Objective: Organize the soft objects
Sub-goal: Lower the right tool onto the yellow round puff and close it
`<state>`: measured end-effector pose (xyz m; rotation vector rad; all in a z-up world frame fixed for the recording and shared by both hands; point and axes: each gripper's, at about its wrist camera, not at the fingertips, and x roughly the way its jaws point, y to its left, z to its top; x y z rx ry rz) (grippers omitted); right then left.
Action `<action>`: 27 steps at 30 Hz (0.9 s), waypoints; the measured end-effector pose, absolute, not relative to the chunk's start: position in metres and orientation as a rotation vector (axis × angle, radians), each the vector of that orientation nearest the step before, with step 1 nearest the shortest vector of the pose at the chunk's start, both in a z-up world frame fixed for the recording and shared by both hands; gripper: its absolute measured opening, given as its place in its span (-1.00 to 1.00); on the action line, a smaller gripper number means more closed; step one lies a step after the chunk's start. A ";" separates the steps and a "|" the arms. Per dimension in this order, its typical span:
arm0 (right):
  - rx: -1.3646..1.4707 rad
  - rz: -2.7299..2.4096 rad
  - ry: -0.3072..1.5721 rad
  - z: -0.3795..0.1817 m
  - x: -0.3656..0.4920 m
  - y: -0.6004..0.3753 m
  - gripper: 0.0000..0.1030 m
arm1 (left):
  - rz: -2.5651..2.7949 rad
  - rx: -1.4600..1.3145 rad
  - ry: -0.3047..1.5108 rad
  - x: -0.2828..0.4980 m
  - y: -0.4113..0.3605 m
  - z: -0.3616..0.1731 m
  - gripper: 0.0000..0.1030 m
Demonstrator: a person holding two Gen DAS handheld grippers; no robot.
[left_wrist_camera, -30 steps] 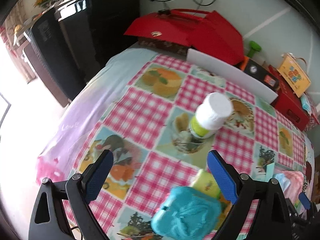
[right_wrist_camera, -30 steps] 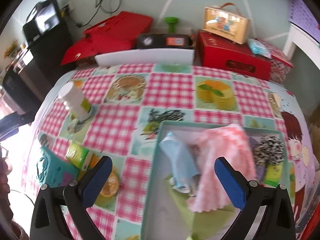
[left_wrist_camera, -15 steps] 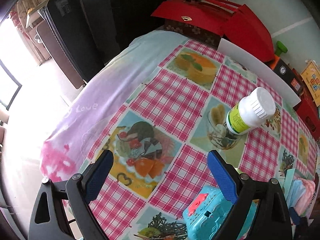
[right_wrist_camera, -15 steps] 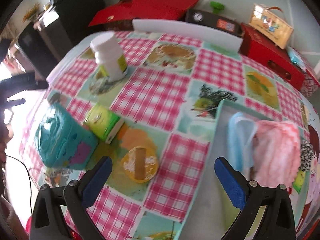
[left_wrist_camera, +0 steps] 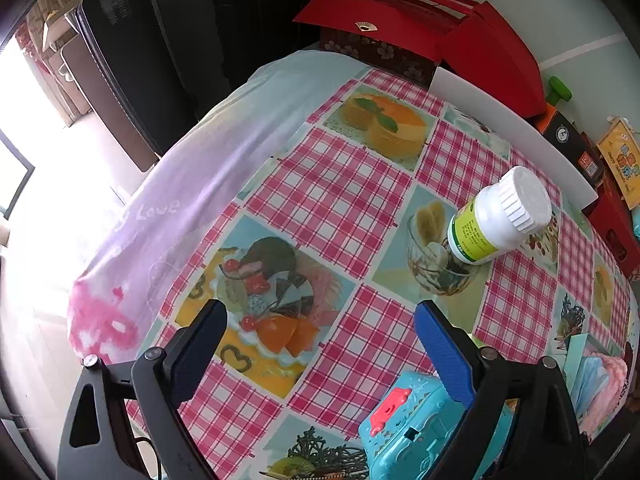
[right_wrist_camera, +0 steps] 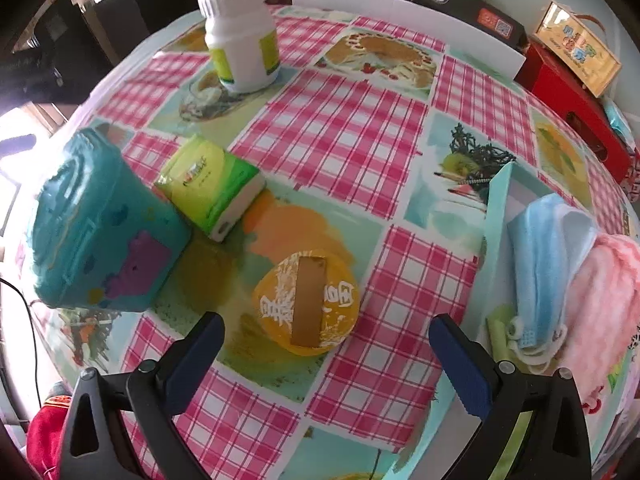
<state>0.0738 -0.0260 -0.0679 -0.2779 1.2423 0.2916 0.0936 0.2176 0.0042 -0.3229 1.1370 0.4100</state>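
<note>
A pale teal tray (right_wrist_camera: 498, 216) at the right holds a folded blue cloth (right_wrist_camera: 548, 248) and a fluffy pink cloth (right_wrist_camera: 608, 292). On the checked tablecloth lie a green tissue pack (right_wrist_camera: 210, 188) and a round yellow container (right_wrist_camera: 308, 306). My right gripper (right_wrist_camera: 326, 346) is open, low over the yellow container, with nothing between its fingers. My left gripper (left_wrist_camera: 320, 342) is open over bare tablecloth; the tray with the cloths (left_wrist_camera: 600, 380) shows at that view's right edge.
A teal toy case (right_wrist_camera: 96, 232) stands left of the tissue pack, also the teal toy case (left_wrist_camera: 424, 432) under my left gripper's right finger. A white pill bottle (left_wrist_camera: 502, 216) stands further back. Red boxes (left_wrist_camera: 420, 28) and a white board (right_wrist_camera: 404, 20) line the far edge.
My right gripper has swung left from over the tray to the yellow container and moved lower. My left gripper has drifted left and back, toward the table's left edge.
</note>
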 end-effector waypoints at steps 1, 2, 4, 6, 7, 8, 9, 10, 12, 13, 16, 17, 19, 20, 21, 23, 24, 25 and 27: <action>-0.281 0.288 1.245 -0.070 0.074 -0.025 1.00 | 0.408 -0.323 1.137 0.094 0.217 0.004 0.84; -0.281 0.287 1.249 -0.073 0.075 -0.024 1.00 | 0.406 -0.322 1.137 0.094 0.217 0.004 0.84; -0.293 0.280 1.261 -0.079 0.075 -0.022 1.00 | 0.401 -0.319 1.135 0.095 0.216 0.005 0.84; -0.292 0.288 1.268 -0.083 0.075 -0.019 1.00 | 0.398 -0.320 1.128 0.095 0.216 0.006 0.84; -0.292 0.288 1.268 -0.083 0.075 -0.019 1.00 | 0.397 -0.321 1.126 0.095 0.216 0.007 0.84; -0.288 0.290 1.267 -0.083 0.075 -0.019 1.00 | 0.396 -0.322 1.124 0.095 0.216 0.007 0.84; -0.285 0.292 1.262 -0.083 0.075 -0.019 1.00 | 0.396 -0.323 1.124 0.095 0.217 0.007 0.84; -0.285 0.292 1.262 -0.083 0.075 -0.019 1.00 | 0.397 -0.324 1.123 0.095 0.217 0.007 0.84; -0.270 0.290 1.258 -0.084 0.075 -0.019 1.00 | 0.397 -0.326 1.123 0.095 0.217 0.007 0.84; -0.268 0.288 1.253 -0.085 0.075 -0.019 1.00 | 0.396 -0.328 1.122 0.095 0.217 0.007 0.84; -0.255 0.276 1.227 -0.085 0.070 -0.017 1.00 | 0.397 -0.336 1.114 0.094 0.218 0.009 0.84; -0.255 0.276 1.227 -0.085 0.070 -0.017 1.00 | 0.398 -0.339 1.110 0.094 0.218 0.010 0.84; -0.234 0.263 1.200 -0.087 0.062 -0.020 1.00 | 0.397 -0.340 1.108 0.094 0.218 0.010 0.84; -0.231 0.260 1.195 -0.088 0.060 -0.021 1.00 | 0.396 -0.340 1.108 0.094 0.218 0.010 0.84; -0.226 0.260 1.192 -0.090 0.057 -0.021 1.00 | 0.395 -0.339 1.109 0.094 0.218 0.010 0.84; -0.219 0.263 1.190 -0.092 0.055 -0.022 1.00 | 0.394 -0.337 1.110 0.095 0.218 0.010 0.84; -0.215 0.266 1.187 -0.093 0.054 -0.024 1.00 | 0.393 -0.336 1.110 0.094 0.217 0.010 0.84; -0.216 0.268 1.185 -0.093 0.053 -0.024 1.00 | 0.393 -0.336 1.110 0.095 0.217 0.010 0.84; -0.215 0.271 1.185 -0.093 0.052 -0.026 1.00 | 0.393 -0.336 1.110 0.095 0.217 0.011 0.84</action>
